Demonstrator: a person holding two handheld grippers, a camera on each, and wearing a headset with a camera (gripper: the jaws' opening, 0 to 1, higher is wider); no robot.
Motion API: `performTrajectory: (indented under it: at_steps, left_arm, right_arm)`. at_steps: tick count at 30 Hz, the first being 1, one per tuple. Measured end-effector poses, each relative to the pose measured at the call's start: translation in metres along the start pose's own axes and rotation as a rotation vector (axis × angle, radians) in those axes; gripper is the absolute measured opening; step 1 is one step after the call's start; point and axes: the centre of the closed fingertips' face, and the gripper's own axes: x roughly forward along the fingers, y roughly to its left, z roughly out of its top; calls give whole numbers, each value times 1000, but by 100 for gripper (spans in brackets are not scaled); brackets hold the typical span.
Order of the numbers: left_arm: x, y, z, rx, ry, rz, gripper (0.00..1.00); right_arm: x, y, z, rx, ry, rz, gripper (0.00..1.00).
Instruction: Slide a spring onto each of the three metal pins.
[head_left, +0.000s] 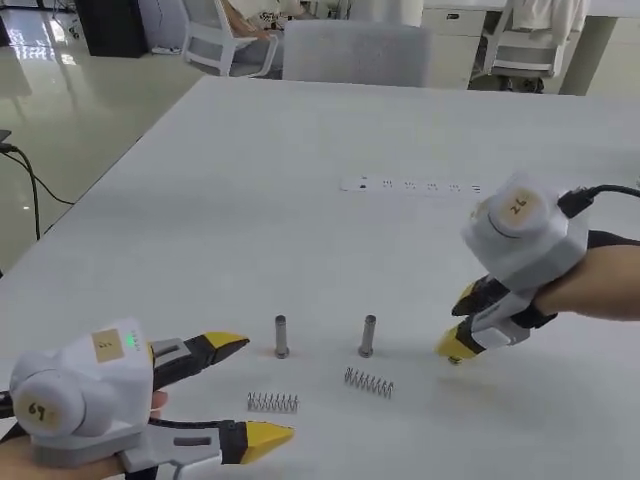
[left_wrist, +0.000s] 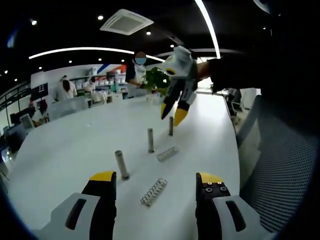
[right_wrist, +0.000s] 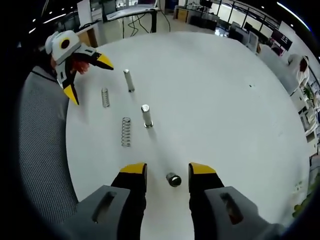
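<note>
Two bare metal pins (head_left: 281, 337) (head_left: 367, 336) stand upright on the white table (head_left: 300, 200). Two springs lie flat in front of them, one (head_left: 272, 402) near my left gripper (head_left: 250, 390), the other (head_left: 368, 381) further right. The left gripper is open and holds nothing; in its own view the near spring (left_wrist: 153, 191) lies between its jaws. My right gripper (head_left: 458, 322) is open and tilted down. In its own view the third pin (right_wrist: 173, 179) stands between its jaws without touching them. Whether that pin (left_wrist: 170, 126) carries a spring I cannot tell.
A flush socket strip (head_left: 410, 186) sits in the table's middle. Grey chairs (head_left: 355, 52) stand at the far edge. A black cable (head_left: 30, 185) runs over the floor at the left. People stand far off behind the table (left_wrist: 65, 90).
</note>
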Motion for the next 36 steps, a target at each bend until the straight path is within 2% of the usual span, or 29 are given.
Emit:
performTrajectory:
  at_steps: [7,12,24,36]
  left_arm:
    - [-1,1,0,0,-2,4,59]
    - [-1,1,1,0,-3,4,58]
    - [-1,-1,3,3,-7,-3,57]
    - [0,-5,6,5,-14,-14,55]
  right_arm:
    - [1,15,21,-39,-28,26,31]
    - [8,26,26,-60,-20,49,31]
    - [29,52,24,-66,5,98,26]
    - [46,62,17,-57,33,115,20]
